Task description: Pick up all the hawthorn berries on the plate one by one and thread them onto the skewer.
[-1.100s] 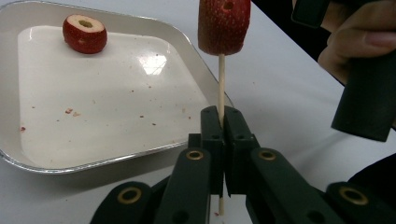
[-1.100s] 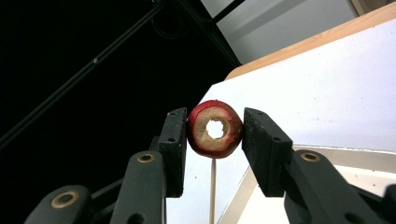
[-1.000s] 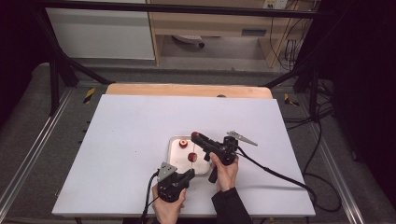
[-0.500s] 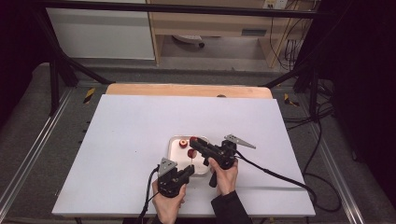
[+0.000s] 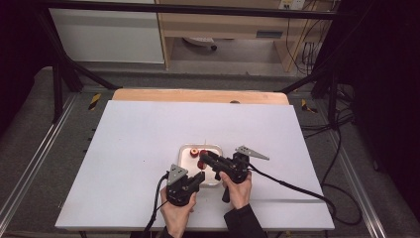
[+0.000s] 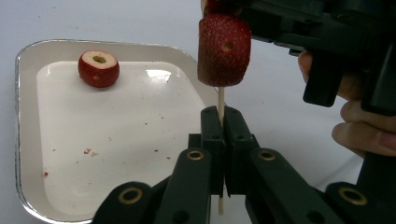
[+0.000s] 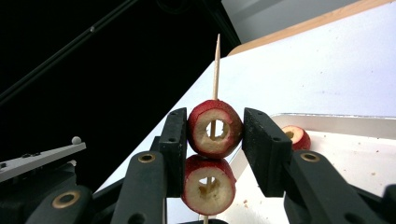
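Observation:
My left gripper (image 6: 221, 122) is shut on a thin wooden skewer (image 6: 221, 100) that stands upright over the near right part of a white tray (image 6: 28, 51). A cored red fruit piece (image 6: 224, 49) sits on the skewer above the jaws. My right gripper (image 7: 215, 128) is shut on the upper fruit piece (image 7: 201, 135), and the skewer (image 7: 215, 65) passes through its hole. A second fruit piece (image 7: 191, 189) is threaded just below it. In the high view the left gripper (image 5: 198, 177) and right gripper (image 5: 204, 157) meet at the tray's near edge.
One loose cored fruit (image 6: 98, 68) lies at the far left of the tray (image 5: 214, 147), also seen as the fruit (image 5: 194, 152) from above. The white tabletop (image 5: 138, 144) spreads wide around the tray. A wooden strip (image 5: 198, 95) runs along the far edge.
The right gripper has come slightly nearer and lower with its fruit, toward the left gripper. The left gripper has edged forward toward the tray.

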`<state>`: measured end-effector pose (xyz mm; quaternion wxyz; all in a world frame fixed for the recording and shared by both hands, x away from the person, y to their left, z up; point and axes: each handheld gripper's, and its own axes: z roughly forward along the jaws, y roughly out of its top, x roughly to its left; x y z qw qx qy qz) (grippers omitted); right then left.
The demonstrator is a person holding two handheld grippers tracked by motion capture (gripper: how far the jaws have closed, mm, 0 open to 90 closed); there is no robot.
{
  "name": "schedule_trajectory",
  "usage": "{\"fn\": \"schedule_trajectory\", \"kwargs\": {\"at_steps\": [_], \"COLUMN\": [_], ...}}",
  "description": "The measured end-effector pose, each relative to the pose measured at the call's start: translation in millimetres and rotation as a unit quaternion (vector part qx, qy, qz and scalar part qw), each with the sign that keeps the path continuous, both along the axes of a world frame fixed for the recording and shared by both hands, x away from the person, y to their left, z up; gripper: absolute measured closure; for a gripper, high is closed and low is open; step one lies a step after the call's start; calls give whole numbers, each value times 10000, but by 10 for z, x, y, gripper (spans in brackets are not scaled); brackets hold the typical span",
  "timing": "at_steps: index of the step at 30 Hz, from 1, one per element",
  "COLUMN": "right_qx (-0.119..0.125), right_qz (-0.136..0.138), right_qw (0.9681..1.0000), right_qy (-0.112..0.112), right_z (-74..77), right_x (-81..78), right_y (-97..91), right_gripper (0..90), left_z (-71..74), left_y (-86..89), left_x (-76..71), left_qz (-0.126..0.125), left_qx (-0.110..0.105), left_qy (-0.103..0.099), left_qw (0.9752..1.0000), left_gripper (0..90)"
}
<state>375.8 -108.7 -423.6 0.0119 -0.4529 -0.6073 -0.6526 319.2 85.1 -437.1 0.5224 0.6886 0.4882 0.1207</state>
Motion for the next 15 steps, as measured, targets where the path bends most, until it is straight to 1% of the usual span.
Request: {"fn": "schedule_trajectory", "kwargs": {"at_steps": [3,6,8,13,15], "right_qx": [-18,-105,-124,-161,-165], "right_qz": [14,37,49,88,100], "right_qw": [10000,9999,9999,9998,9998], "right_qy": [-44,-101,-104,-79,-63], "right_z": [3,16,25,23,22], "right_x": [-8,-16,-22,-32,-34], "right_y": [-2,-14,-19,-20,-18], "right_gripper": [616,616,616,616,616], "left_z": [-6,-10,-12,-10,-14], "left_y": [6,9,5,25,26], "left_x": [4,13,10,30,23], "left_qz": [-22,-77,-92,-125,-146], "left_qx": [12,10,38,28,57], "left_qy": [-3,-5,-19,-17,-61], "left_qw": [10000,10000,9999,9999,9999], "left_gripper": [886,886,886,886,885]}}
